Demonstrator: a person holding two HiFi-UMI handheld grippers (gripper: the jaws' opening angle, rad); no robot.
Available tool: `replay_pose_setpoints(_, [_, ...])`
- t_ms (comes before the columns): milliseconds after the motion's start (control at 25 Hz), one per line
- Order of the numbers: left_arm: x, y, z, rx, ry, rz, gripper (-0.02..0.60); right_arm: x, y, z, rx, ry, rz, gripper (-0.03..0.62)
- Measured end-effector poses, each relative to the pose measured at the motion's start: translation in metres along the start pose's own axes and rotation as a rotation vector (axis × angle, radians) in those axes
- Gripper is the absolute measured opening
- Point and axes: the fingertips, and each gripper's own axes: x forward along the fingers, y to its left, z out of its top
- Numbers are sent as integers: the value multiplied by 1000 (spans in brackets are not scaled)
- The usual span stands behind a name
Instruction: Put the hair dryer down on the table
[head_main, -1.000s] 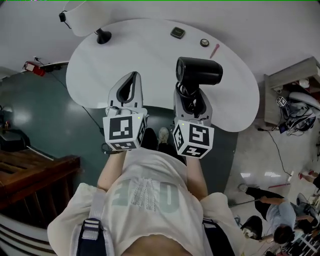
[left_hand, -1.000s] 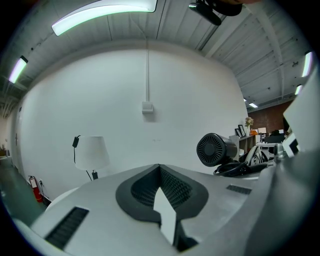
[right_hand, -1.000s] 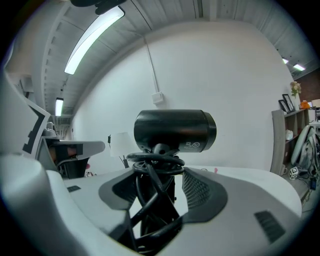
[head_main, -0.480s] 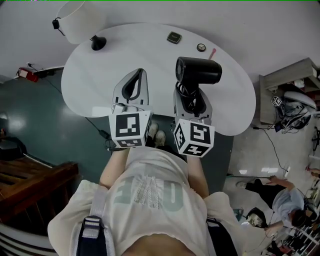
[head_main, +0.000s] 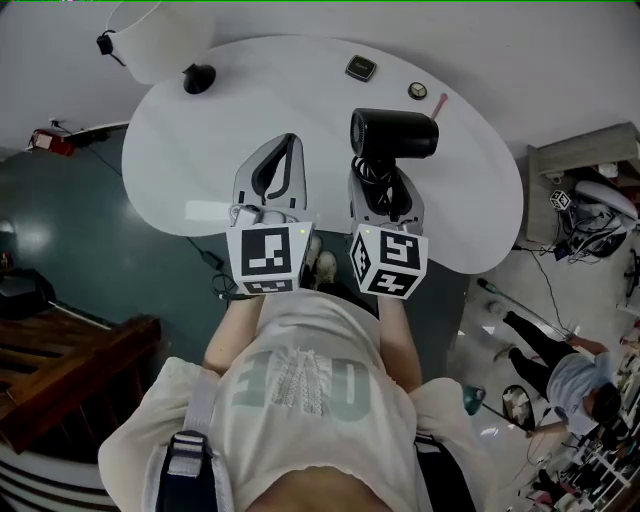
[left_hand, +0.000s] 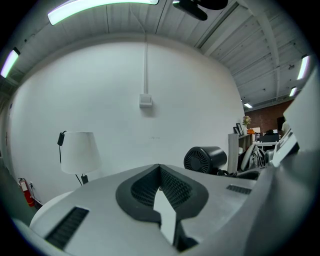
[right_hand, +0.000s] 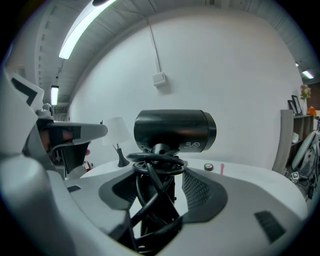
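Over the near right part of the white surface (head_main: 190, 150), the black hair dryer (head_main: 395, 133) is held upright by the right claw (head_main: 383, 180). The jaws are clamped on the handle, w/ the cord wound round it, and the barrel lies crosswise above the jaws. Just left, the left claw (head_main: 285, 150) is seen w/ tips pressed together, nothing between them. At the far side a lamp (head_main: 150, 35), a small dark square item (head_main: 360, 68), a round item (head_main: 417, 91) & a pink stick (head_main: 438, 105) are set.
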Motion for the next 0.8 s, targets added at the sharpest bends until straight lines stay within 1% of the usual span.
replay_pose_setpoints(240, [10,9,-10,-4,21,-15,6,34,4,-36,14,103,24,259])
replay_pose_setpoints(480, [17,18,-22,11,45,-25,6,63,6,-76,-10,198,20,259])
replay_pose_setpoints(800, [26,24,-30,3,62,-32,6,87,3,-127,-31,340,12,259])
